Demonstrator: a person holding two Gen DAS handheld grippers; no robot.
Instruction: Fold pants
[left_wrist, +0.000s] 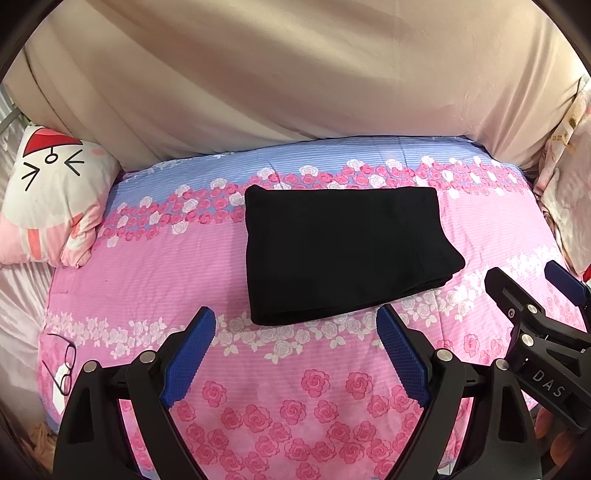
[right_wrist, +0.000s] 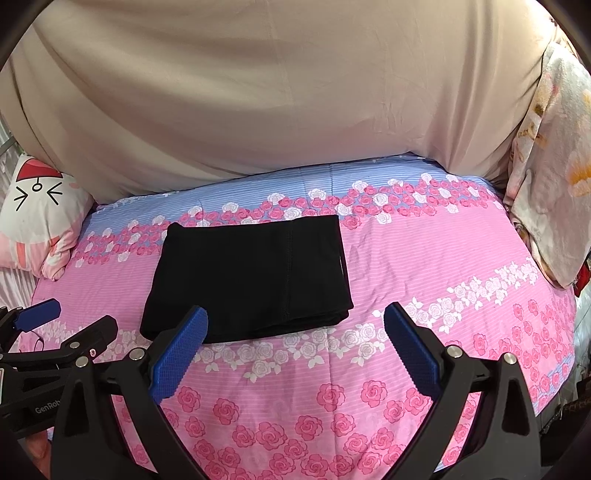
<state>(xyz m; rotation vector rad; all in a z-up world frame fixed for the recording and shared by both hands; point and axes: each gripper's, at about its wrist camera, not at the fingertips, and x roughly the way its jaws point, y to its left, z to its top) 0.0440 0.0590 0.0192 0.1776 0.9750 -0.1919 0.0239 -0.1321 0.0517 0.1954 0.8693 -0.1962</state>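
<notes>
Lying near cartoon pillow (left_wrist: 51, 195) and eyeglasses (left_wrist: 66, 365) on rose-print bedspread (left_wrist: 166, 280): black pants (left_wrist: 340, 251) folded flat; left claw (left_wrist: 295, 354) and right claw (right_wrist: 295, 350) both gaping wide, gripping nothing.

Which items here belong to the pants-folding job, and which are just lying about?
Job:
- black fabric pants, folded into a compact rectangle
- left gripper, open, empty
- right gripper, open, empty

Lying about:
- white cartoon-cat pillow
- thin wire-rimmed glasses
- pale floral blanket
- beige draped sheet

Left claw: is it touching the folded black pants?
Apart. The left wrist view shows the left claw open, with pink bedspread showing between its tips and the pants.
</notes>
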